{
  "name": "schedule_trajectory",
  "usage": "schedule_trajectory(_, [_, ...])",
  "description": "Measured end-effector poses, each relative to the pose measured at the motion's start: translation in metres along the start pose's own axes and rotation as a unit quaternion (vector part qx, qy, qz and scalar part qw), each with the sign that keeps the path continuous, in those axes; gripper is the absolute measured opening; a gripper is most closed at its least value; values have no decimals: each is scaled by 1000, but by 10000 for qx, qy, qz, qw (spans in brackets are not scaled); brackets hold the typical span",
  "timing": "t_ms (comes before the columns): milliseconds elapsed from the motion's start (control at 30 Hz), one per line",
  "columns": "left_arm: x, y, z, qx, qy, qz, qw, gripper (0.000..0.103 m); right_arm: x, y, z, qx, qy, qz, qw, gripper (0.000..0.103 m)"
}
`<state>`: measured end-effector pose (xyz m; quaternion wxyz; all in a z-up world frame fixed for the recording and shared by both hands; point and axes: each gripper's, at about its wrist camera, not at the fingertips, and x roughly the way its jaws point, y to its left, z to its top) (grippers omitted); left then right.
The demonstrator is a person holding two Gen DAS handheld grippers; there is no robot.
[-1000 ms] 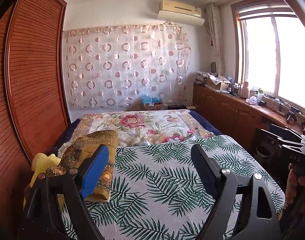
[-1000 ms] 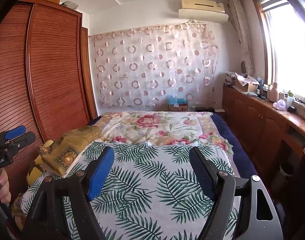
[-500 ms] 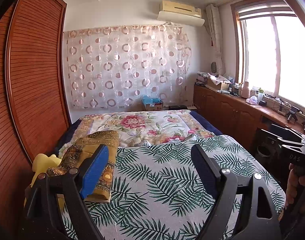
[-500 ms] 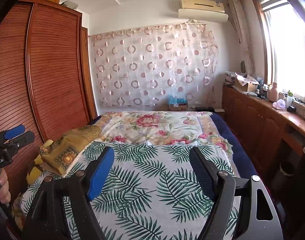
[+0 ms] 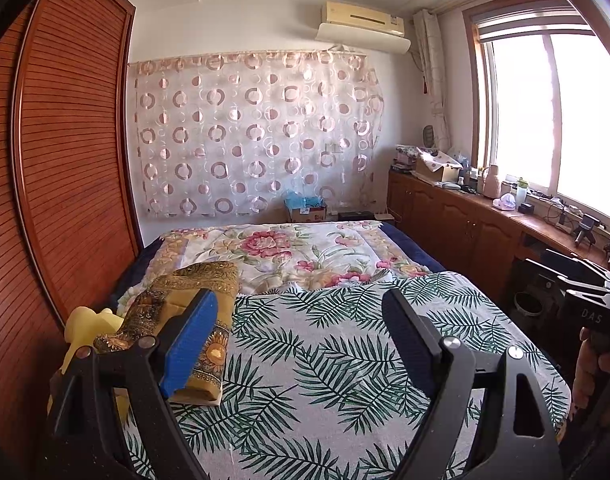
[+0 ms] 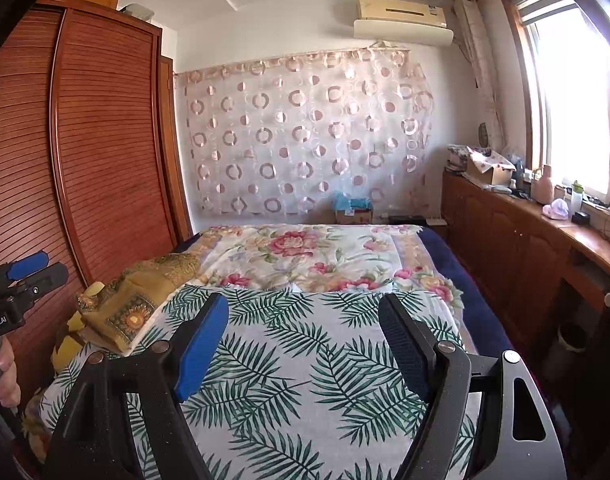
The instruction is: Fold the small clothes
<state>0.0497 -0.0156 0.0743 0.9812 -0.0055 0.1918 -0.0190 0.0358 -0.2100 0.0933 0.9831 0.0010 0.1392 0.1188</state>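
Note:
A folded golden-brown patterned cloth [image 5: 201, 284] lies at the left edge of the bed, on the palm-leaf sheet [image 5: 325, 360], with a yellow garment [image 5: 85, 324] beside it. My left gripper [image 5: 299, 300] hovers open over the sheet with nothing between its fingers; its blue pad [image 5: 189, 340] overlaps the cloth in the view. My right gripper [image 6: 303, 302] is open and empty over the same sheet [image 6: 289, 360], with the golden cloth [image 6: 145, 300] to its left. Each gripper appears at the edge of the other's view, held by a hand [image 6: 5, 372].
A floral quilt [image 5: 273, 248] covers the far half of the bed. A slatted wooden wardrobe [image 5: 65, 160] stands close on the left. A wooden counter [image 5: 485, 216] with boxes and bottles runs under the window on the right. A cardboard box [image 5: 307, 210] sits beyond the bed.

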Motion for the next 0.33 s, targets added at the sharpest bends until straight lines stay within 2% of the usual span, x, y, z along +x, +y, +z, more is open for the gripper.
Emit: schedule_trajectory(333, [-2,1,3,-21,1,-14,10000,85,1,0,-2,-9,-4,0,10000,79])
